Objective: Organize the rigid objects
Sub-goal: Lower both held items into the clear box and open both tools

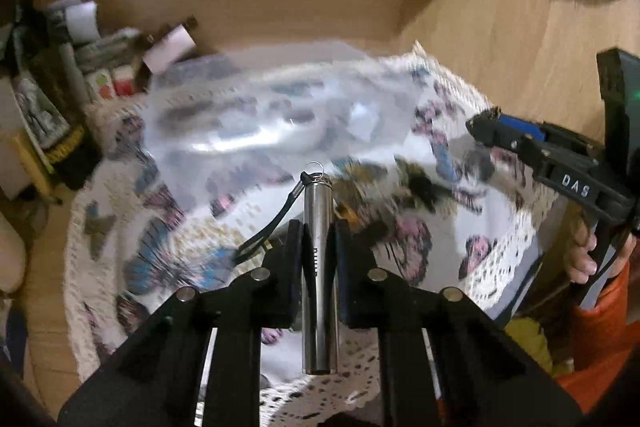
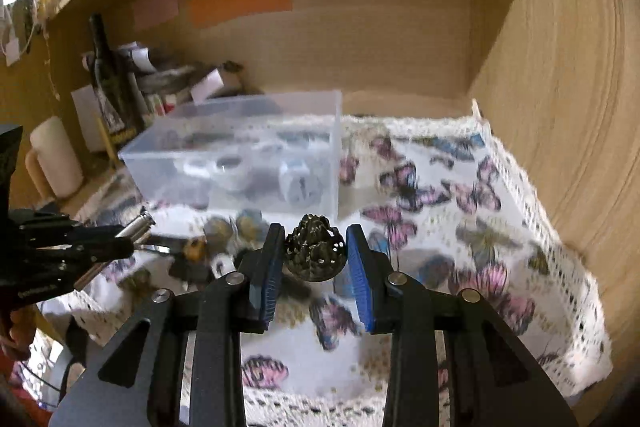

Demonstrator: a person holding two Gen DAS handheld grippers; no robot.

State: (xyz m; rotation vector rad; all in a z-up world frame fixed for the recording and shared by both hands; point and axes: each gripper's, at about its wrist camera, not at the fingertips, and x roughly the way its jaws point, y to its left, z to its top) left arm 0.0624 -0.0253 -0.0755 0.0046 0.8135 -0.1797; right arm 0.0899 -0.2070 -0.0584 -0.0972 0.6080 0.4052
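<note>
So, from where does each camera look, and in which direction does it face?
Left wrist: sits on the left gripper, faces along its fingers, which clamp a metal cylinder, towards the clear plastic box on the butterfly cloth; the right gripper and hand show at the right edge.
Right wrist: sits on the right gripper, facing the same box; its blue pads hold a dark ornate ball; the left gripper shows at left.
Shared: box, cloth, wooden shelf wall, each other's gripper.

A home, inside a wooden shelf nook.
A butterfly-print lace cloth covered the shelf; a dark bottle and paper clutter stood behind.
</note>
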